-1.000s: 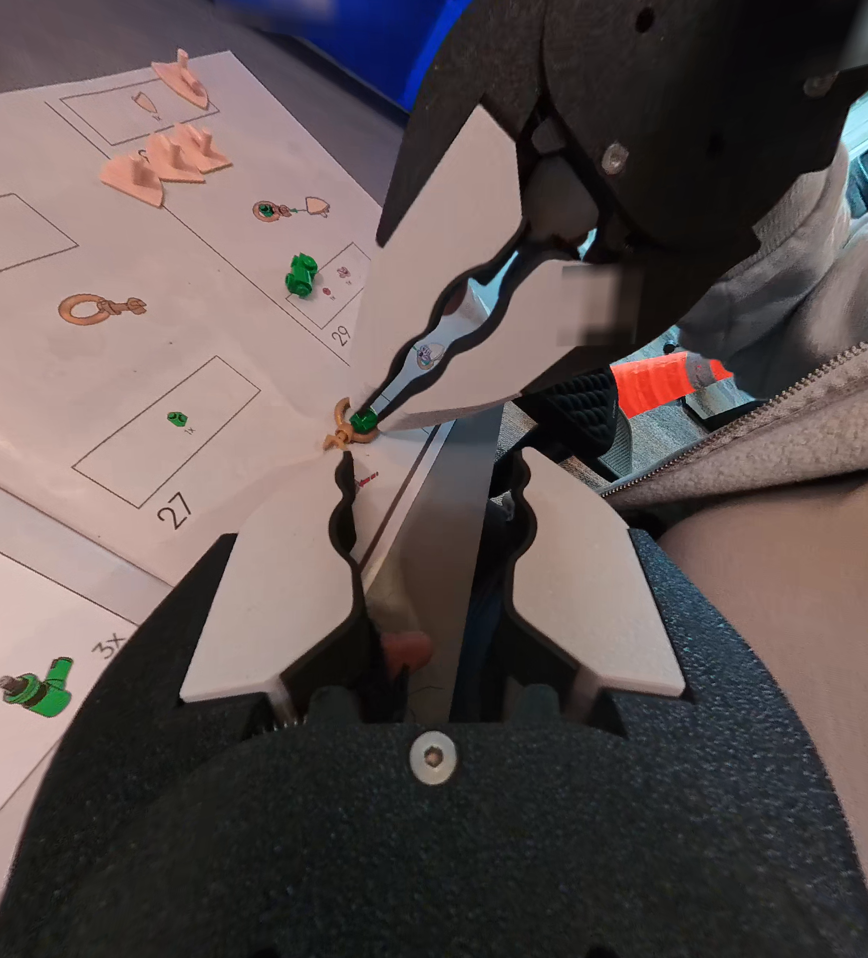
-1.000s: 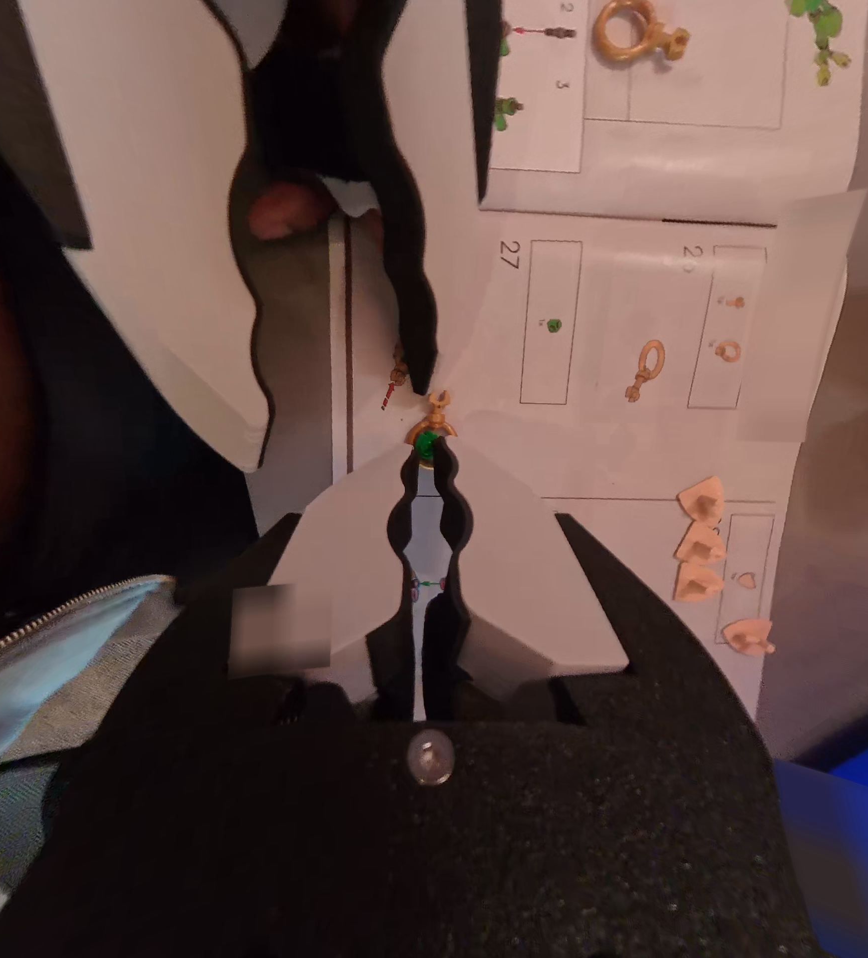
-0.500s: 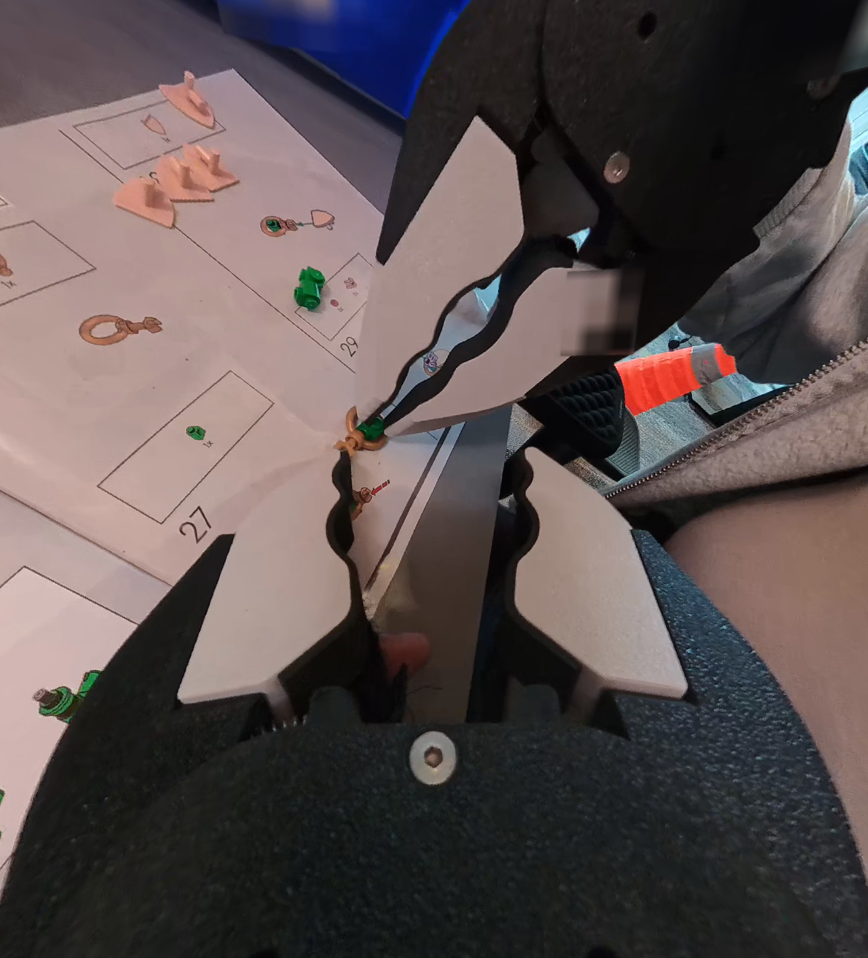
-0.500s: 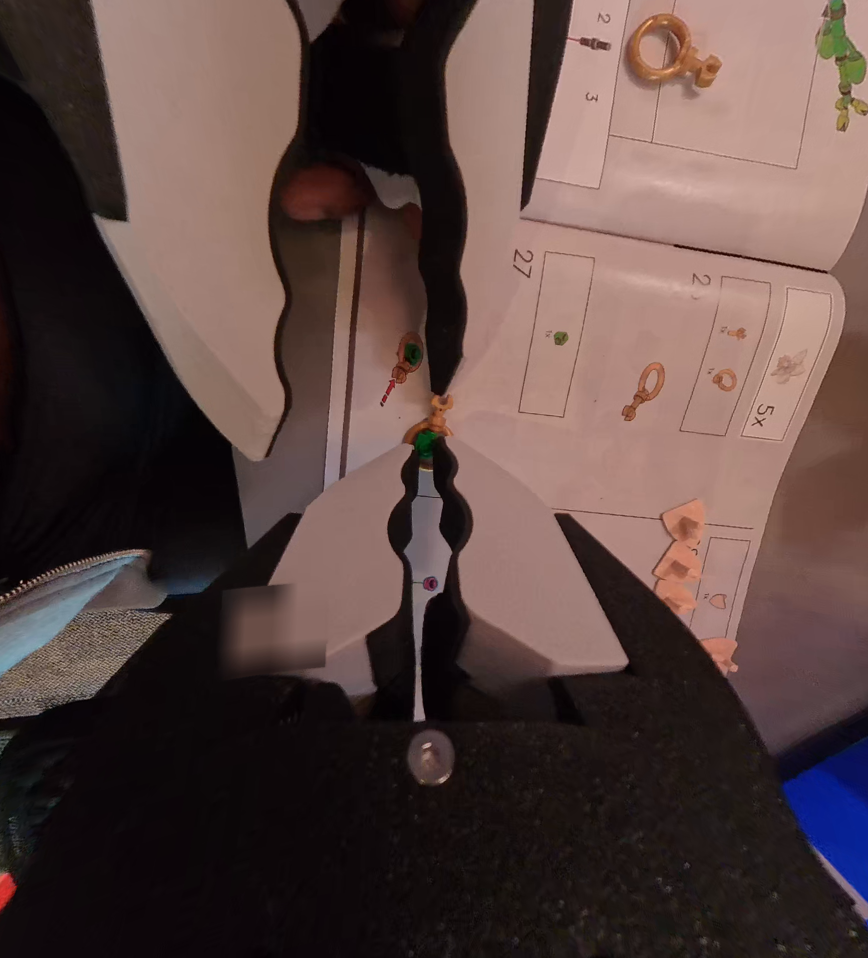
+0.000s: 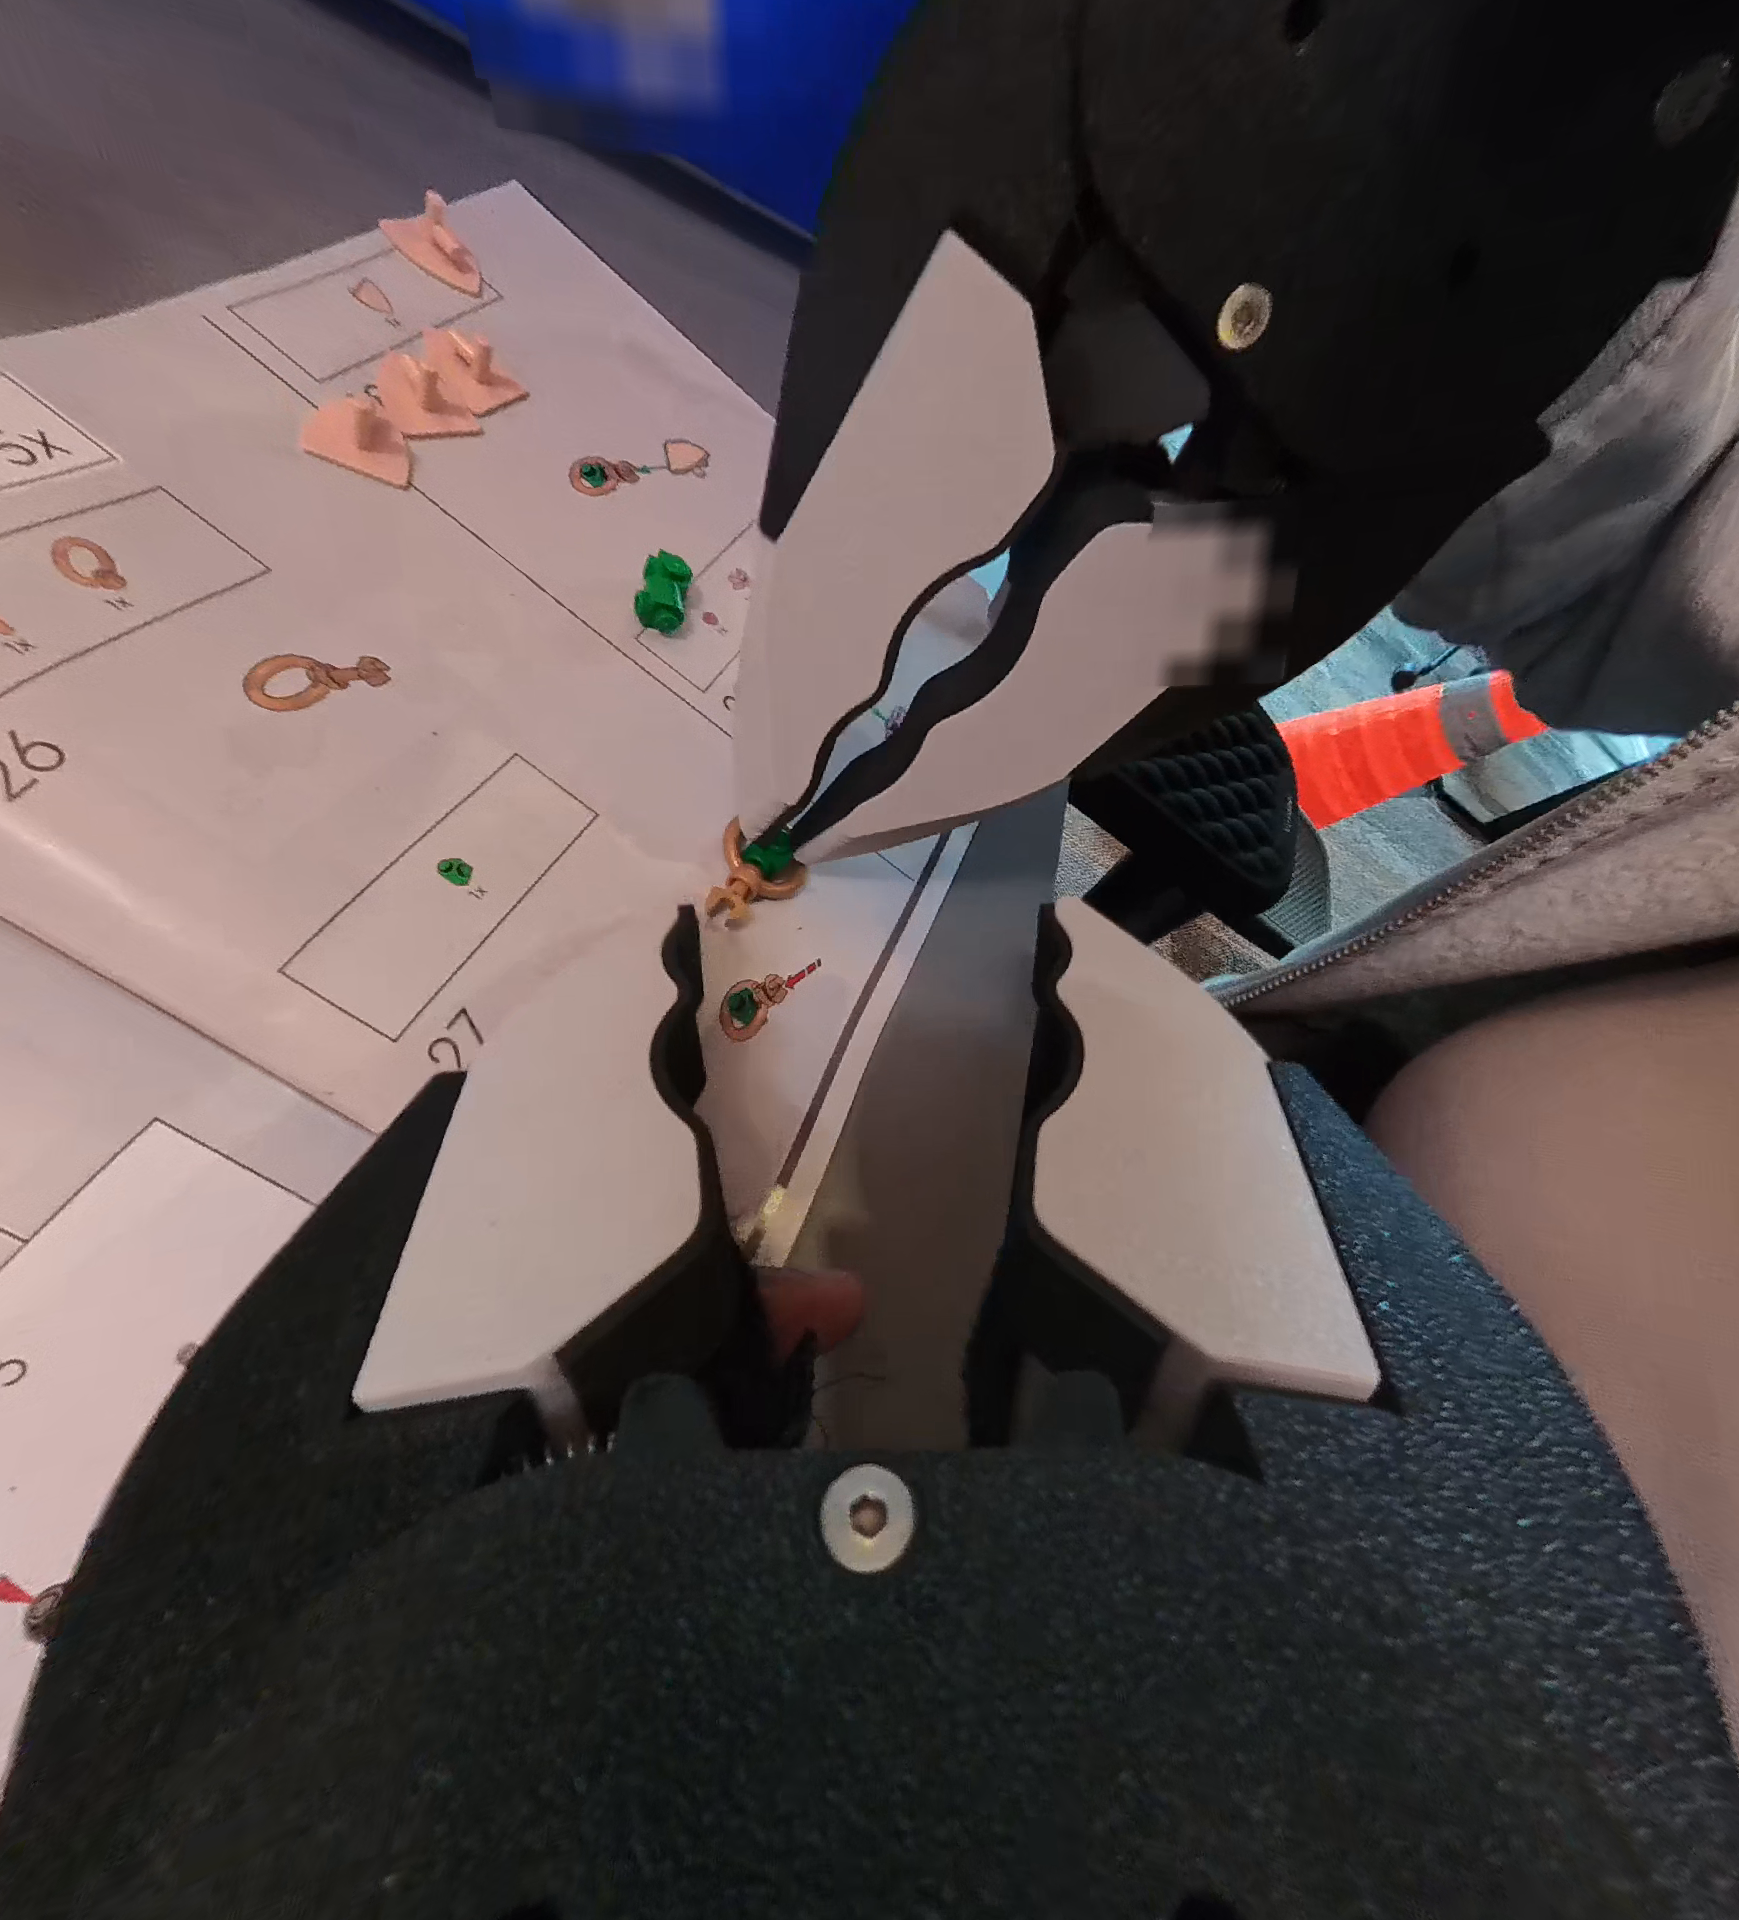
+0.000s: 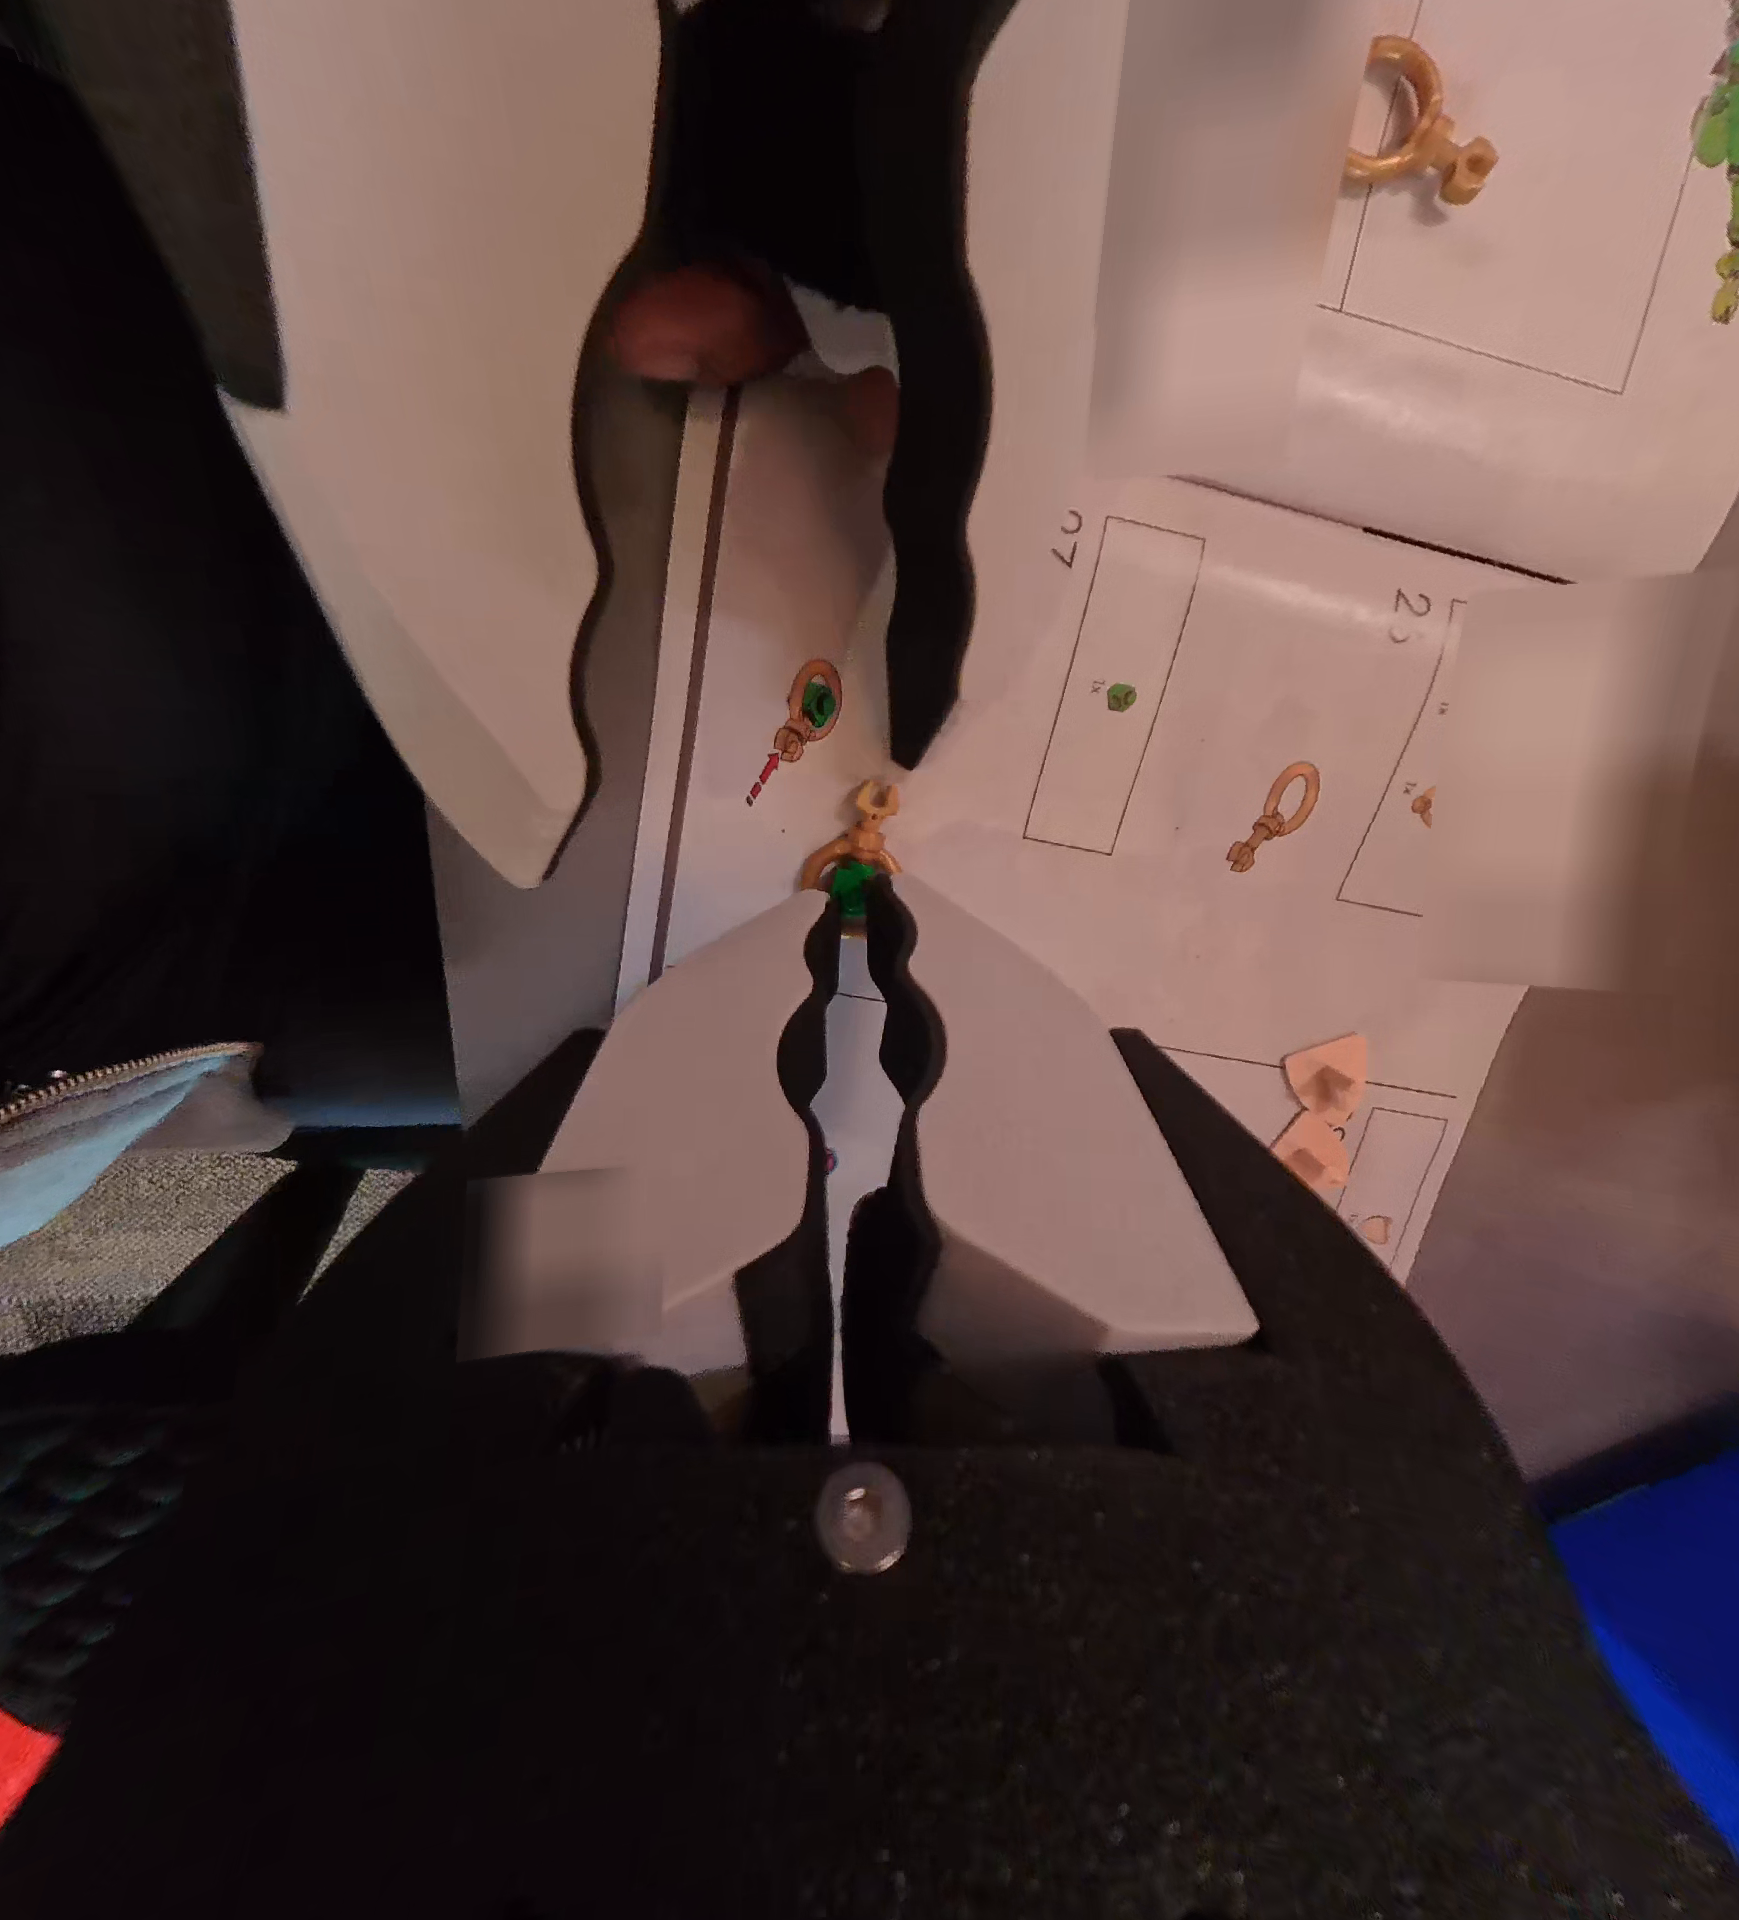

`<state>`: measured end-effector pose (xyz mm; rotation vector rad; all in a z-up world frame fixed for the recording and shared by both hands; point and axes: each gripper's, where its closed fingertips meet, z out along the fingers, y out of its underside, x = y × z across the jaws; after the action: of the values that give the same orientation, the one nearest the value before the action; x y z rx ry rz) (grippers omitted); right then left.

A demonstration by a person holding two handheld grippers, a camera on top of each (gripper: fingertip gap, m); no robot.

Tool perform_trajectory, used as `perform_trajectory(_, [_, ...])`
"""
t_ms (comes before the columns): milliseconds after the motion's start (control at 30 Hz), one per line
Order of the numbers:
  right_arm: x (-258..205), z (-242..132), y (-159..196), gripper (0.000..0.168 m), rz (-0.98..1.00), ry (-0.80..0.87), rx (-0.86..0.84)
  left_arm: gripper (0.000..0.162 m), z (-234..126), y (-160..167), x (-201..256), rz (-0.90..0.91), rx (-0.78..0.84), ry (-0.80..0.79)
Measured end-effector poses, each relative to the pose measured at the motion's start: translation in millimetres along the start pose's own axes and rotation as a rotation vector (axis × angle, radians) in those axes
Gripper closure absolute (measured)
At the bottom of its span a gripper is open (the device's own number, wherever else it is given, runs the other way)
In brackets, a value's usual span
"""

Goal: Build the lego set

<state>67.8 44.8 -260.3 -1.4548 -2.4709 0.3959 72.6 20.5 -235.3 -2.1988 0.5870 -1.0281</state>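
Note:
My right gripper (image 6: 849, 906) is shut on a small green stud (image 6: 851, 888) that sits in a gold ring (image 6: 849, 860), low over the open instruction booklet (image 6: 1208, 935). The left wrist view shows the same: the right gripper (image 5: 787, 844) comes in from above, with the green stud (image 5: 769, 854) in the gold ring (image 5: 756, 883). My left gripper (image 5: 865, 920) is open wide and empty. Its left fingertip (image 5: 683, 925) is just beside the ring's clip end. In the right wrist view the left gripper (image 6: 730, 821) reaches in from the top.
Several peach petal pieces (image 5: 408, 416) and a loose green piece (image 5: 662, 594) lie on the booklet (image 5: 221, 831) farther out. A blue bin (image 5: 740, 114) stands beyond the page. The table edge and a person's jacket (image 5: 1623, 831) are at the right.
The right gripper with the stud and ring has shifted across the page, uncovering the printed step picture beneath. The left gripper stays open beside the ring's clip.

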Motion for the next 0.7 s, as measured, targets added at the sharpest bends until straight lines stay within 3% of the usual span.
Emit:
perform_trajectory(567, [1.8, 2.3, -3.3, 0.163, 0.014, 0.004, 0.085, 0.108, 10.7, 4.2, 1.5, 0.085, -0.058, -0.028])
perform_trajectory(700, [1.8, 2.1, -3.7, 0.163, -0.014, 0.011, 0.089, 0.114, 8.1, 0.7, -2.0, 0.029, -0.039, -0.002])
